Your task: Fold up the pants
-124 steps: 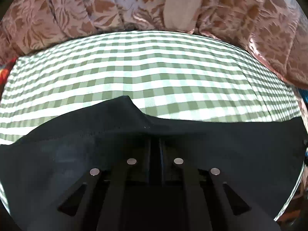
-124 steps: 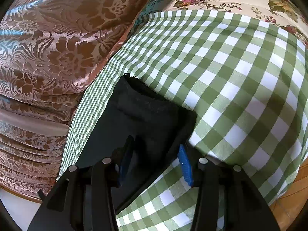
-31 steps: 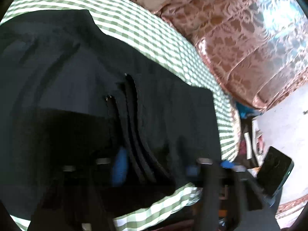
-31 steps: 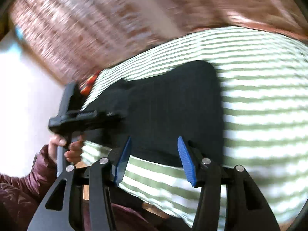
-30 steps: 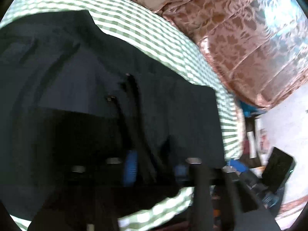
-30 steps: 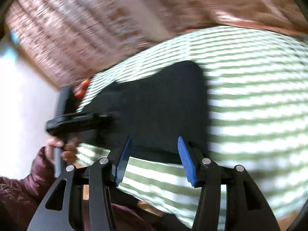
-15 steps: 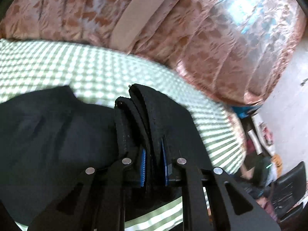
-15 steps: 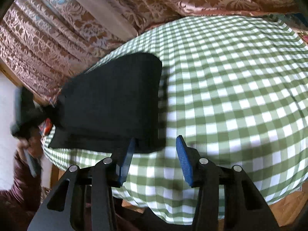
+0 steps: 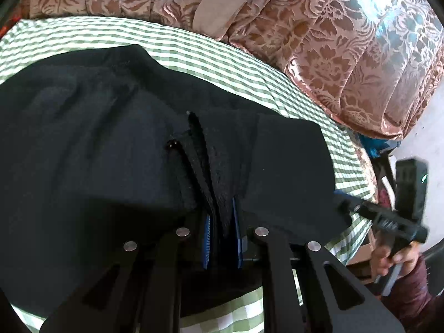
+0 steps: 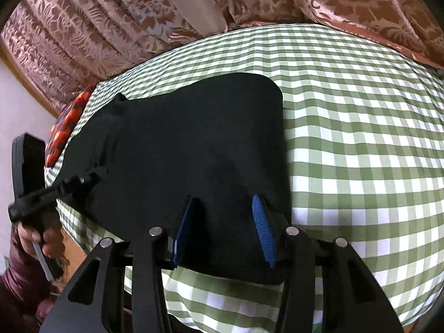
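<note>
The black pants [image 10: 188,152] lie folded on the green-and-white checked cloth [image 10: 360,127] that covers the whole surface, and I take that cloth as my landmark. My left gripper [image 9: 222,238] is clamped on a thick bunch of the pants' layered edges, its blue pads pressed close on the dark fabric at the near edge of the cloth. My right gripper [image 10: 222,227] stands with its jaws apart, blue pads well separated, over the pants' near edge, gripping nothing. In the right wrist view the pants cover the left half of the cloth, and the right half shows bare checks. Behind the cloth's far edge hangs a shiny brown curtain [image 10: 111,22] with a leaf and flower pattern, a plain beige band [image 9: 222,2] running across it. Beside the cloth's left edge lies a red-orange patterned cushion [image 10: 63,127], touching it. A pale wall [image 10: 16,116] shows past that, with a wooden strip along the curtain's side.
</note>
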A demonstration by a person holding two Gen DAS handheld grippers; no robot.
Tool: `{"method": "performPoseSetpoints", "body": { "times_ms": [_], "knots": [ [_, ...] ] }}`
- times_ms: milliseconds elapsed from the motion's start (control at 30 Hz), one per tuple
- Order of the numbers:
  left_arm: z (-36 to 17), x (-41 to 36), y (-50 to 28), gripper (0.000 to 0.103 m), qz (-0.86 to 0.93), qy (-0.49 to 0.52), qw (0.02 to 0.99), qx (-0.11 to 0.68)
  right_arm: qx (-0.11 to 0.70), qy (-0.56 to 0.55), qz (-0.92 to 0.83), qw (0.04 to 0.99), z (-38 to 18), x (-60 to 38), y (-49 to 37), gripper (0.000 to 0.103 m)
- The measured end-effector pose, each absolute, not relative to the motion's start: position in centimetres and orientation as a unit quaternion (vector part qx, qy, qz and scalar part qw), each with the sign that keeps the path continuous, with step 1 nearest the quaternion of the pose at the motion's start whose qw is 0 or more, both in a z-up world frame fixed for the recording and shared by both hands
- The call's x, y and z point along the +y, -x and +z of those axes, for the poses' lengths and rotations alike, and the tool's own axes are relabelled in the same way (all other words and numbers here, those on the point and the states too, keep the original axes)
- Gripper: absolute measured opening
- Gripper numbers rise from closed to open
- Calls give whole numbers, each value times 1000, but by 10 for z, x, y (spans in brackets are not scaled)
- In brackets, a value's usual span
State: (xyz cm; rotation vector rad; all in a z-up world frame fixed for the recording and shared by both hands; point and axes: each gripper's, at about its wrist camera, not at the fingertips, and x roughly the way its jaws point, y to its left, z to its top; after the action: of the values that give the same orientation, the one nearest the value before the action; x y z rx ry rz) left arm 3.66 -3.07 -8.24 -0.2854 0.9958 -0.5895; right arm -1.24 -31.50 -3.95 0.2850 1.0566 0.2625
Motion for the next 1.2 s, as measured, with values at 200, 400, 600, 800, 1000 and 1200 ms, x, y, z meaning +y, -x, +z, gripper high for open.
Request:
{"method": "performPoseSetpoints", "body": {
  "times_ms": [200,400,600,800,1000,1200],
  "knots": [
    [-76,-24,-28,18,-273,143,832,461,469,-120,163,860,-7,-294,-9,44],
    [-73,-18,-16,18,-265,129,841,454,464,-80,245,848,-6,-214,-57,44],
    [-77,-29,-1,18,-252,68,855,448,506,-32,308,805,-43,-146,-85,45],
    [-87,-27,-3,18,-237,62,863,441,480,-45,305,821,-70,-151,-85,45],
    [-79,-30,0,22,-213,60,872,437,472,-81,302,824,-57,-161,-78,45],
    [-69,-29,11,30,-193,43,887,416,456,-124,299,829,-30,-180,-60,52]
  ]
}}
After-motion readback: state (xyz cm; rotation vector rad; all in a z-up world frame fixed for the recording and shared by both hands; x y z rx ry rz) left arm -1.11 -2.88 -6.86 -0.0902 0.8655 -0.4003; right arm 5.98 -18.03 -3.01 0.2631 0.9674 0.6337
